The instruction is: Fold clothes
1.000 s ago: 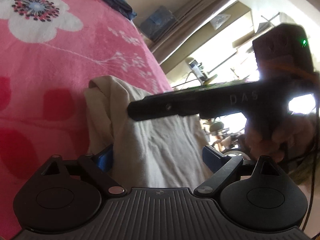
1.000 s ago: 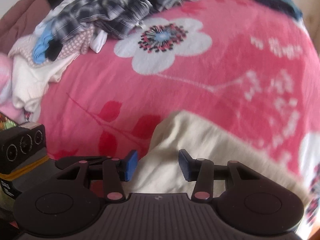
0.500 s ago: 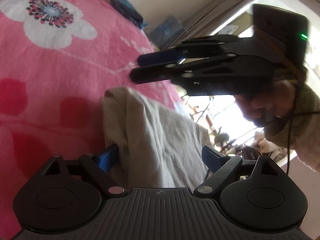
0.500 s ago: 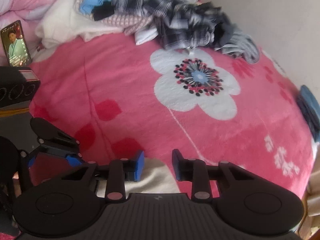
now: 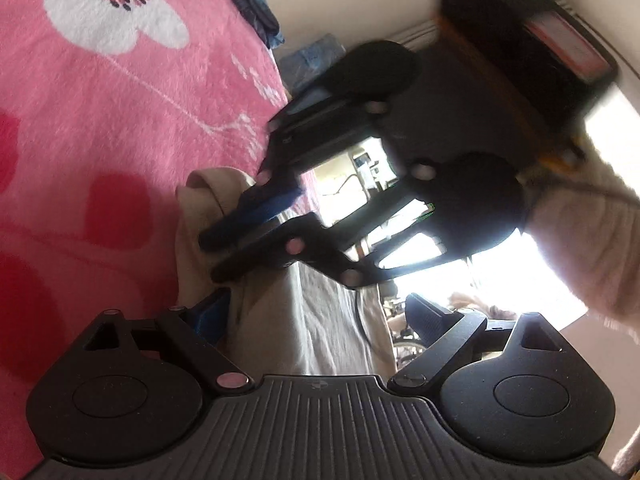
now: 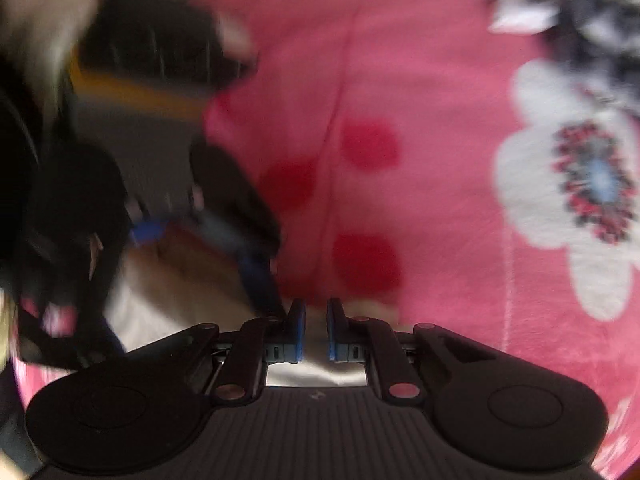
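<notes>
Cream cloth (image 5: pixel 320 320) lies on the pink blanket (image 5: pixel 120 120); left gripper (image 5: pixel 316 316) spreads wide around it, right gripper (image 6: pixel 316 324) nearly pinches its edge, perhaps to fold it.

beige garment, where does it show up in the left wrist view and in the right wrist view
Left wrist view: the beige garment runs up the lower centre, between the left gripper's open jaws.
Right wrist view: lower left, blurred, reaching the right gripper's jaws.
Shared landmark: the white flower on the pink blanket.
</notes>
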